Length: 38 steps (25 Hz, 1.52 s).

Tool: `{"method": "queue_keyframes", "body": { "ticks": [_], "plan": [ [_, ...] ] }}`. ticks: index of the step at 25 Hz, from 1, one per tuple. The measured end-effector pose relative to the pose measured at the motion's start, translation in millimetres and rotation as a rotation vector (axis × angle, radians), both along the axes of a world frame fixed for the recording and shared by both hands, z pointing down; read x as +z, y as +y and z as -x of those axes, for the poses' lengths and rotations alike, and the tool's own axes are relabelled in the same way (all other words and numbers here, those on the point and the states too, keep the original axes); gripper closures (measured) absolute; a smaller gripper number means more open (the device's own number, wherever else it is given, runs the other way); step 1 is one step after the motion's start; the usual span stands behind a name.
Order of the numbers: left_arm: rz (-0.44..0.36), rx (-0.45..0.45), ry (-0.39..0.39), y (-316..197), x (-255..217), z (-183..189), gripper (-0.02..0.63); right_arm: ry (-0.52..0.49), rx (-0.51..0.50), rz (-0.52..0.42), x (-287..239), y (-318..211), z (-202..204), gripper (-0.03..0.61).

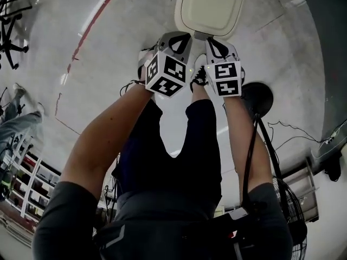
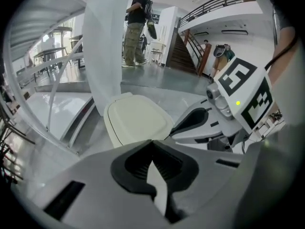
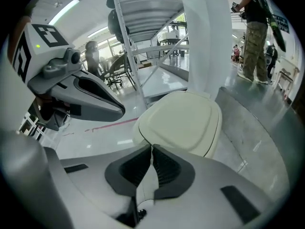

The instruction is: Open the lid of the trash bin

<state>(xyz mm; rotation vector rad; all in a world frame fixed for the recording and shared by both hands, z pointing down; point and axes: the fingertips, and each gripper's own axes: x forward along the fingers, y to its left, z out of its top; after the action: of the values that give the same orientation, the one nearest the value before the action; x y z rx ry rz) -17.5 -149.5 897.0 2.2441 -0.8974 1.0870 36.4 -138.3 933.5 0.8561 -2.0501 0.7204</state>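
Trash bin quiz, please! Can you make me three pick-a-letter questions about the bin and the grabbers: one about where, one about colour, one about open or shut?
1. Where is the trash bin?
A) behind the person
B) up on a shelf
C) on the floor, just past the tips of both grippers

2. What colour is its lid?
A) cream
B) red
C) black

3. How do the jaws of the left gripper and the right gripper stand?
A) wide apart
B) together, with nothing between them
C) clamped on the lid

Answers:
1 C: the head view shows it on the floor beyond both grippers.
2 A: every view shows a cream lid.
3 B: each gripper view shows its jaws meeting, with nothing held.
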Motion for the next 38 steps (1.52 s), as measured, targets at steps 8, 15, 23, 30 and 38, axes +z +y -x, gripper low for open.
{"method": "queue_keyframes", "body": {
  "ticks": [8,15,23,30,38],
  "plan": [
    [0.085,0.013,0.004,5,46,-14,0.604,-0.014,-0.001,0.019,30,8,-4,0.549],
    [0.044,0.124,-0.046,12,63,-26,0.604,-0.053,-0.035,-0.011,32,3,-1,0.549],
    [0.030,0.149,-0.066,9,74,-30,0.604,-0.083,-0.067,-0.012,33,3,-2,0.552],
    [0.000,0.181,-0.081,12,75,-31,0.604,-0.099,-0.041,-0.040,34,5,-3,0.552],
    [0.017,0.170,-0.065,12,75,-30,0.604,-0.100,-0.059,-0.026,34,5,-2,0.552]
  ]
}}
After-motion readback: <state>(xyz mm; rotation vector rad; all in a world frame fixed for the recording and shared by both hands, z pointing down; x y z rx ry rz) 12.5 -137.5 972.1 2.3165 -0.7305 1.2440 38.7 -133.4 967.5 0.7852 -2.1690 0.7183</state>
